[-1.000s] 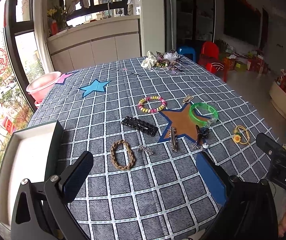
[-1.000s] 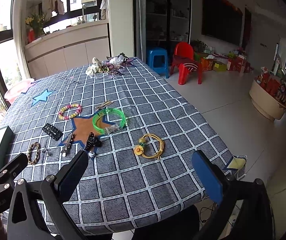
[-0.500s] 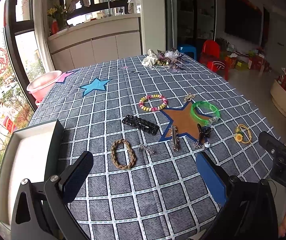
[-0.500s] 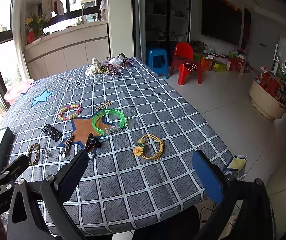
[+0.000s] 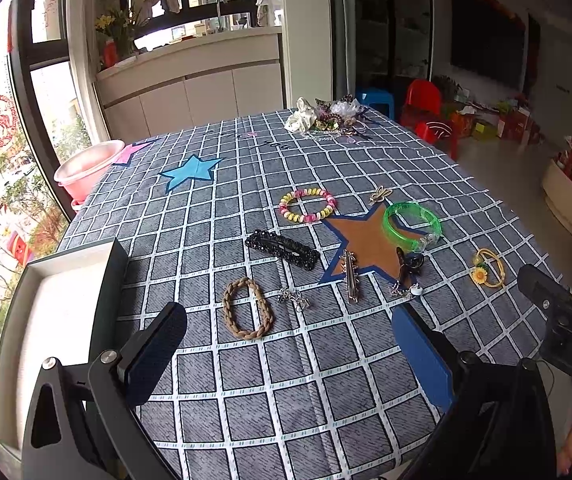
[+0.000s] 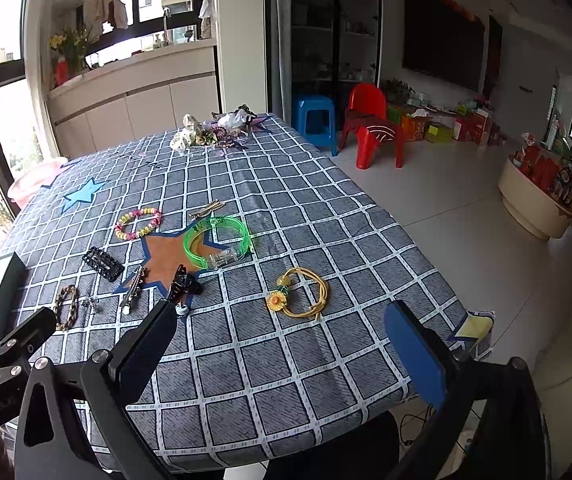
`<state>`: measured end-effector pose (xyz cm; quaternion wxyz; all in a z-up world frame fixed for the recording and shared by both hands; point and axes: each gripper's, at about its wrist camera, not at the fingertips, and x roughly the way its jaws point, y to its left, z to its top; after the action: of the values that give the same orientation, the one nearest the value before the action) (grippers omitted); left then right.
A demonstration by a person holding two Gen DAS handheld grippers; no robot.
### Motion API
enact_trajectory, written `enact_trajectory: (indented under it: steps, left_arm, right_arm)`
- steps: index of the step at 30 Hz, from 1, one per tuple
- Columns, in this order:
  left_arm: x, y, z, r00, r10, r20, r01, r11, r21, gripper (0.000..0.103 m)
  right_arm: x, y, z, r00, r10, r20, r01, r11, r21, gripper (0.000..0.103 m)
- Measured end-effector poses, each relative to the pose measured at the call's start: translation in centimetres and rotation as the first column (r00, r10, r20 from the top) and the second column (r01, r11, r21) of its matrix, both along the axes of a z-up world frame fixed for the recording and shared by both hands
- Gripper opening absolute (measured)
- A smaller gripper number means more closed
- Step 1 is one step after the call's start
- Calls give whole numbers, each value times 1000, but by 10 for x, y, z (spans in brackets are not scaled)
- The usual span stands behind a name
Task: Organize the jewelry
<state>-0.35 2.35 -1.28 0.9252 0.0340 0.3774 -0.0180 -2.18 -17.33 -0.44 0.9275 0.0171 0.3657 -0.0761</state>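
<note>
Left wrist view is showing the left gripper (image 5: 286, 344) hanging wide open and holding nothing above the checked tablecloth (image 5: 325, 392), with the braided brown hair tie (image 5: 248, 309) lying just ahead between its fingers. The open white-lined box (image 5: 58, 320) is sitting at the table's left edge. The right gripper (image 6: 282, 340) is likewise gaping empty — the yellow sunflower hair tie (image 6: 299, 293) is lying before it. Nothing looks sorted yet; I'd judge the next move is lowering onto one piece and closing gently.
</note>
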Motion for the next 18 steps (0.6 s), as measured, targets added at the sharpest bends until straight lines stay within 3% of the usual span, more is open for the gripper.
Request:
enact_trajectory:
  steps: [18]
  left_arm:
    - [0, -1, -2, 1000, 2, -3, -2, 1000, 5, 103]
  right_arm:
    - [0, -2, -5, 1000, -1, -7, 1, 1000, 3, 103]
